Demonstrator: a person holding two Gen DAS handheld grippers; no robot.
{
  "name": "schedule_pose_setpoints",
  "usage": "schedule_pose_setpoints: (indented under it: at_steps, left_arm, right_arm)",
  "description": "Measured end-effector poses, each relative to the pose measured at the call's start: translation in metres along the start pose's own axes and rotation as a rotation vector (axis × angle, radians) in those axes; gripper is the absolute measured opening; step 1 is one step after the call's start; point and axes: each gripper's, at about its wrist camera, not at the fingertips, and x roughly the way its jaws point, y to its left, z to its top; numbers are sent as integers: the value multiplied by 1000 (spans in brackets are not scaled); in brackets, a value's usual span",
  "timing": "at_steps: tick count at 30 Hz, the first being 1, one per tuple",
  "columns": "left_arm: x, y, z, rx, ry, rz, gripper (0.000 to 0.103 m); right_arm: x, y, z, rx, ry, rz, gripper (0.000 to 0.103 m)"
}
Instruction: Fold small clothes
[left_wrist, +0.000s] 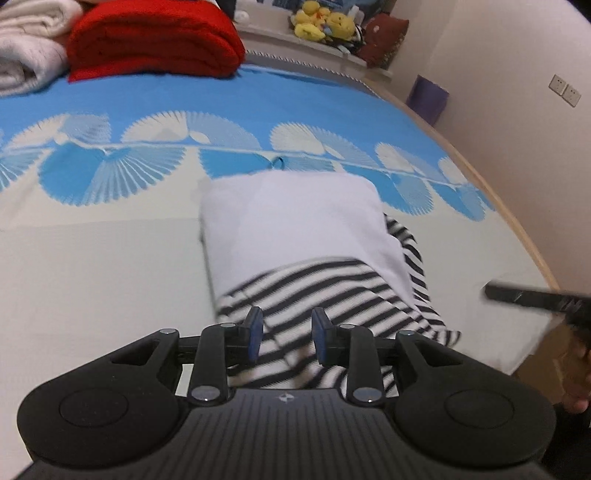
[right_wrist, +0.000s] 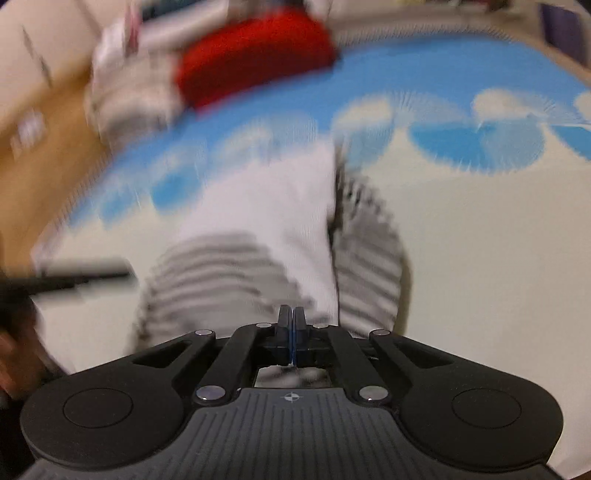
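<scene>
i see the striped garment (left_wrist: 332, 295) on the bedspread (left_wrist: 92, 258), long axis running away from me. my left gripper (left_wrist: 286, 334) is spread above it; my right gripper (right_wrist: 291, 325) is pressed together, holding nothing.

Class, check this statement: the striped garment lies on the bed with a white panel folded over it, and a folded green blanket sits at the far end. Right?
Not quite. The folded blanket at the far end is red, not green, as the left wrist view shows. The striped garment with its white panel lies on the bed as stated.
</scene>
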Motion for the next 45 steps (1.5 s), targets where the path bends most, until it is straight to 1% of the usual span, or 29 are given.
schedule_pose_setpoints:
  at_steps: [2,3,5,7,8,9,10,11,12,13,15,17,20,21,22,23,26,27,30,32,33,35,37,38,40,42,44,45]
  left_arm:
    - [13,-7,-2,0,32,-8,32]
    - [17,-10,-3,2,47,-2,32]
    - [25,-15,-4,-2,57,15,32]
    - [27,-18,-6,-8,55,24,32]
    - [28,-19,-6,-10,54,28,32]
    - [28,-20,-8,-11,54,35,32]
    - [28,-20,-9,-9,56,43,34]
    - [28,-20,-10,-8,57,50,34]
    - [28,-20,-12,-6,59,60,35]
    - [28,-19,-13,-5,62,66,35]
    - [28,-17,-15,0,67,79,35]
    - [26,-16,-16,7,66,88,35]
    - [23,-13,-14,-2,55,87,35]
    - [22,-12,-13,-7,51,85,35]
    - [22,-12,-12,-11,47,83,35]
    - [22,-12,-11,-14,44,81,35]
    - [24,-17,-10,-17,38,70,35]
    - [24,-19,-10,-13,37,66,35]
    - [26,-28,-11,7,35,53,35]
    - [30,-34,-12,32,48,52,35]
    - [34,-36,-13,47,65,62,36]
    - [47,-40,-18,92,120,104,39]
    - [63,-42,-24,134,184,132,41]
    - [68,-44,-26,157,204,145,41]
    - [74,-49,-30,222,220,175,41]
    - [74,-51,-33,242,228,182,42]
    - [72,-46,-33,229,248,172,45]
    - [70,-41,-32,210,267,164,48]
  right_arm:
    - [-27,-20,0,85,-76,10,0]
    - [-36,-30,-3,119,-86,-1,0]
    - [-44,-47,-9,173,-69,-32,0]
    - [-45,-52,-13,183,-47,-44,0]
    - [-41,-52,-14,180,-33,-48,5]
    - [-34,-50,-13,177,-13,-51,6]
    - [-26,-47,-12,169,16,-51,16]
    - [-18,-45,-11,160,33,-50,33]
    - [-9,-40,-10,147,45,-53,38]
    - [1,-34,-7,132,60,-56,39]
    - [20,-27,-4,119,98,-41,39]
    - [38,-23,-3,106,155,-44,39]
    - [61,-18,-10,49,275,-114,39]
    - [63,-18,-12,38,293,-125,35]
    - [60,-19,-13,37,287,-113,11]
    - [56,-19,-13,40,273,-91,1]
    - [28,-19,-14,33,185,-8,0]
    - [16,-20,-14,40,142,15,0]
    - [-26,-33,-19,103,21,68,0]
    - [-42,-40,-24,123,-12,90,0]
    - [-46,-42,-27,120,-7,86,0]
    - [-41,-50,-34,123,64,45,0]
    - [-26,-56,-42,116,190,-31,0]
    - [-15,-57,-46,102,250,-67,0]
    - [3,-56,-50,71,327,-114,0]
    - [14,-50,-49,53,363,-141,0]
    - [22,-42,-46,40,372,-179,0]
    - [25,-39,-41,34,368,-191,1]
